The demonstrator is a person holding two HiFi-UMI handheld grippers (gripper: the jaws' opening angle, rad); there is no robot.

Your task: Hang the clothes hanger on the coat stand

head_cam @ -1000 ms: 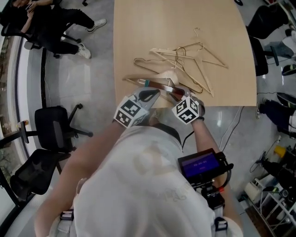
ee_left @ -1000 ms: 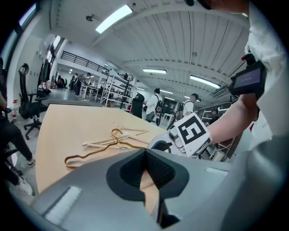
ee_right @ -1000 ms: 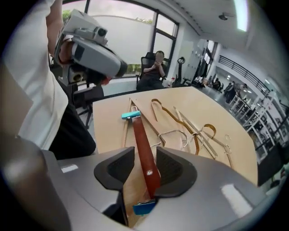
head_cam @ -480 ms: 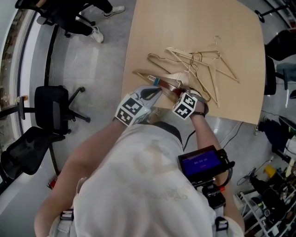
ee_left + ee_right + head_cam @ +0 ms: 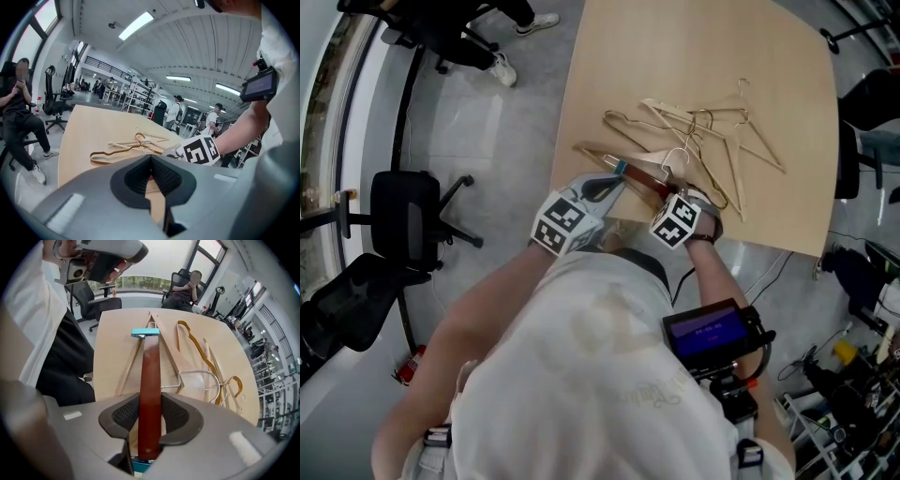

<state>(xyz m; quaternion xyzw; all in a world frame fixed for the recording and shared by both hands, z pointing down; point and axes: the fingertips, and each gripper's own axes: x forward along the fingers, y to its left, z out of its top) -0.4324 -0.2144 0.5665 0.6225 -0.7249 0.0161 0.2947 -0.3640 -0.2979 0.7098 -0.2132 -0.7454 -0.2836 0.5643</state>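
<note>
A dark brown wooden hanger (image 5: 642, 178) with a teal end piece lies at the near edge of the table (image 5: 712, 56). My right gripper (image 5: 667, 192) is closing on its bar. In the right gripper view the bar (image 5: 150, 380) runs straight out between both pads of that gripper (image 5: 150, 416) and touches them; its teal end (image 5: 145, 333) points away. My left gripper (image 5: 609, 183) sits by the teal end with its jaws together (image 5: 151, 171); a sliver of red shows behind them. No coat stand is in view.
Several more hangers, pale wood and gold wire (image 5: 712, 141), lie tangled on the table beyond the brown one, and also show as a pile of hangers (image 5: 136, 143). Office chairs (image 5: 408, 225) stand on the floor to the left. A seated person (image 5: 185, 289) is across the table.
The head view has swung, so the table sits further right. Both grippers stay at the near table edge on the brown hanger, whose wire hook now stands a little higher.
</note>
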